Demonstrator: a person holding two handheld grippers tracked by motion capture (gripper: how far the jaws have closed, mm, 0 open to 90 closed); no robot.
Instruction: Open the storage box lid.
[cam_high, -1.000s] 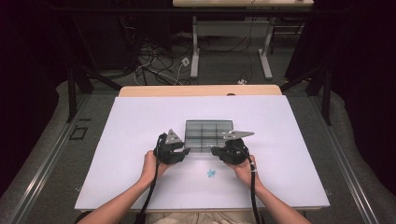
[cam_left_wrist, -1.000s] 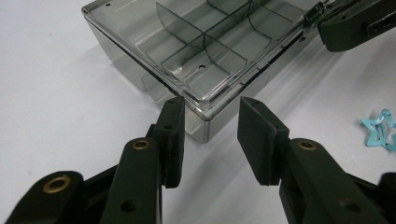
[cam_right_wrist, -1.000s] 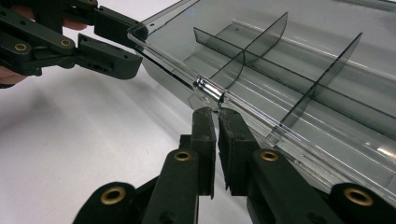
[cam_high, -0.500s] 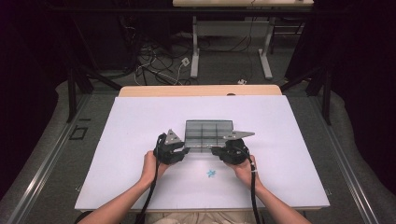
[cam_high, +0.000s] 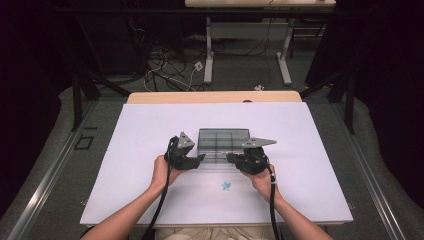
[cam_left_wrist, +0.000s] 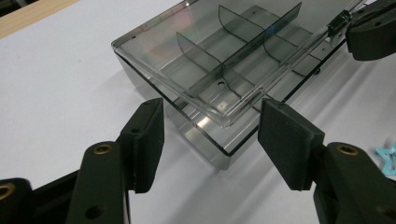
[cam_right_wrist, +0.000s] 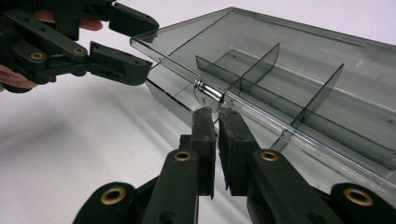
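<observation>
A smoky clear compartment box (cam_high: 223, 142) lies mid-table, its lid (cam_left_wrist: 187, 42) lifted slightly off the base. My left gripper (cam_high: 200, 159) sits at the box's near left corner. Its jaws have just been opening, and in the left gripper view (cam_left_wrist: 212, 105) they stand apart on either side of that corner without pressing on it. At the front edge, my right gripper (cam_high: 231, 157) is shut on the lid's small metal latch (cam_right_wrist: 210, 92). The right gripper view (cam_right_wrist: 215, 114) has its jaws pinched together under the latch, with the left gripper (cam_right_wrist: 150, 46) off to the upper left.
A small blue star-shaped piece (cam_high: 226, 185) lies on the white table (cam_high: 150, 130) just in front of the box, between my hands. A wooden strip runs along the table's far edge (cam_high: 215, 96). Beyond it are desk legs and cables on the floor.
Both hands stay at the box's front edge. The left gripper's jaws look slightly wider apart than before.
</observation>
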